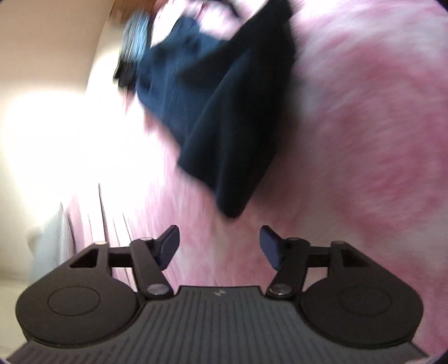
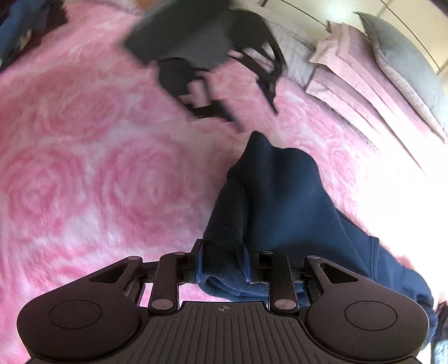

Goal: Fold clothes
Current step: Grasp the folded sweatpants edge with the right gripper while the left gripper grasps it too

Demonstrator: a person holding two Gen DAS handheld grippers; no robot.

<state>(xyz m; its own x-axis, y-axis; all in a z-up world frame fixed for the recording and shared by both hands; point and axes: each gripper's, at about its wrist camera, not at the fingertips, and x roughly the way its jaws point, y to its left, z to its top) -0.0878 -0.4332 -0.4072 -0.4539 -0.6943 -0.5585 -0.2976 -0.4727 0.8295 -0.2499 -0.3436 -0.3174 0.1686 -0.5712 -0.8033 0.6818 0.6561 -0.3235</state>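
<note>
A dark navy garment [image 1: 221,112] hangs in a long fold over the pink rose-patterned blanket [image 1: 364,140], blurred by motion. My left gripper [image 1: 219,246] stands open below the garment's lower tip, with nothing between its blue pads. In the right wrist view the same navy garment [image 2: 280,196] runs away from the camera, and my right gripper [image 2: 224,266] is shut on a bunched fold of it. The left gripper [image 2: 212,72] shows there too, blurred, above the blanket [image 2: 98,168] at the top centre.
Folded pink bedding [image 2: 350,75] and a grey pillow [image 2: 406,61] lie at the right edge of the bed. More dark clothes [image 2: 25,25] sit at the top left. Strong light washes out the bed's side [image 1: 56,140].
</note>
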